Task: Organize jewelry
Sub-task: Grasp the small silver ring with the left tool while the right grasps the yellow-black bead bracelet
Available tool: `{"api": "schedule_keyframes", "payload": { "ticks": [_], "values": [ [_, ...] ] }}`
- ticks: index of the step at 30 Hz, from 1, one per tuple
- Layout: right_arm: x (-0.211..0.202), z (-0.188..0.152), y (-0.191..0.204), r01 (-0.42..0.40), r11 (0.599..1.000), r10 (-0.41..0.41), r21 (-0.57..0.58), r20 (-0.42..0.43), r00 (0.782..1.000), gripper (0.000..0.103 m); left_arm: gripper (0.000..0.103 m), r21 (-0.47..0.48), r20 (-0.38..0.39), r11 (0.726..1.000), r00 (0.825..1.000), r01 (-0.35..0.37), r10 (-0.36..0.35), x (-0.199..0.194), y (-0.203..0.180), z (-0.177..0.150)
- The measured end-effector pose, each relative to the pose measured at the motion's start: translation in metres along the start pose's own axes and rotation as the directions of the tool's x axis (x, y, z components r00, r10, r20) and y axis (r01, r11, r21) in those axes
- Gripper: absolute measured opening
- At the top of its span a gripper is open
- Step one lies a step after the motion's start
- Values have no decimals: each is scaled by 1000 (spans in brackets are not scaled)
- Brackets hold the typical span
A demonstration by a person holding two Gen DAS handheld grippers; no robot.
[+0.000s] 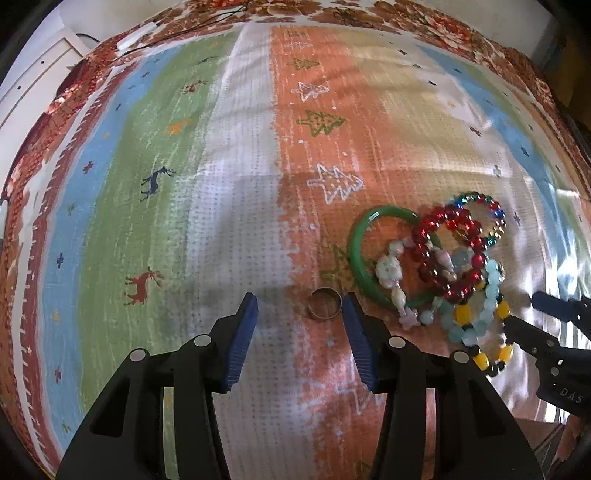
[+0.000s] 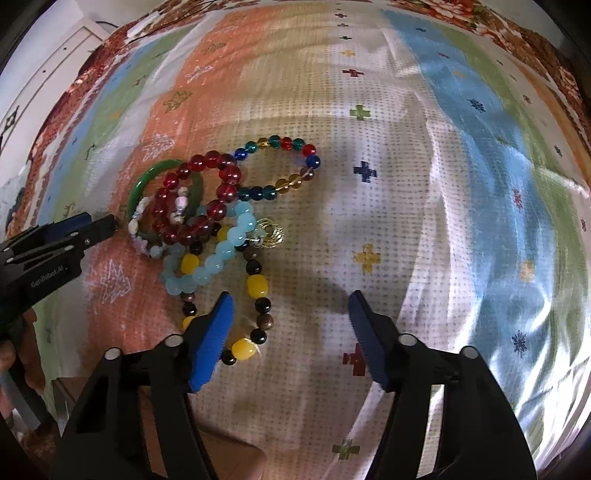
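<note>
A pile of bracelets lies on the striped cloth [image 1: 240, 206]: a green bangle [image 1: 356, 254], a red bead bracelet [image 1: 448, 254], a multicolour bead bracelet [image 2: 280, 166], a pale blue bead bracelet [image 2: 221, 254] and a yellow-and-black bead bracelet [image 2: 256, 291]. A small gold piece [image 2: 271, 230] lies in the pile. A metal ring [image 1: 325, 302] lies apart, between my left gripper's fingertips [image 1: 352, 302]. My left gripper [image 1: 299, 306] is open and empty. My right gripper [image 2: 291, 306] is open and empty, its left finger [image 2: 218, 321] over the yellow-and-black bracelet.
The cloth [image 2: 406, 184] covers the whole surface, with a floral border [image 1: 424, 22] at the far edge. A white cabinet [image 1: 33, 77] stands at the far left. A white cable [image 1: 136, 35] lies on the far edge.
</note>
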State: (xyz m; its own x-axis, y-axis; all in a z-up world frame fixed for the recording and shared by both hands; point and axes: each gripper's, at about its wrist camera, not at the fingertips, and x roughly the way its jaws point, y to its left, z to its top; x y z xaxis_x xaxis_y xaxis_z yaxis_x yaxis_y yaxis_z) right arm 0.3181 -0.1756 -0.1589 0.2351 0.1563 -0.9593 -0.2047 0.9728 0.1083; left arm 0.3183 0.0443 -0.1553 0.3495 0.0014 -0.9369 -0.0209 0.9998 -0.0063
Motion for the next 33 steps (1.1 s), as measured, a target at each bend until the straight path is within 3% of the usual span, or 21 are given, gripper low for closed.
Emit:
{"api": "schedule_keyframes", "payload": {
  "ticks": [4, 19, 23, 33],
  "values": [
    [2, 1, 1, 18, 1000, -18, -8, -3, 1000, 55, 46, 21, -5, 1000, 1000, -6, 6, 4, -4, 3],
    [6, -1, -10, 43, 999, -43, 6, -1, 999, 29, 20, 42, 10, 999, 1000, -6, 6, 7, -3, 2],
    [3, -1, -12, 26, 1000, -26, 0, -2, 1000, 11, 20, 41, 10, 999, 1000, 7, -8, 4, -3, 1],
    [-7, -6, -10, 27, 999, -27, -17, 9, 1000, 11, 20, 49, 23, 999, 1000, 13, -14, -5, -3, -1]
  ]
}}
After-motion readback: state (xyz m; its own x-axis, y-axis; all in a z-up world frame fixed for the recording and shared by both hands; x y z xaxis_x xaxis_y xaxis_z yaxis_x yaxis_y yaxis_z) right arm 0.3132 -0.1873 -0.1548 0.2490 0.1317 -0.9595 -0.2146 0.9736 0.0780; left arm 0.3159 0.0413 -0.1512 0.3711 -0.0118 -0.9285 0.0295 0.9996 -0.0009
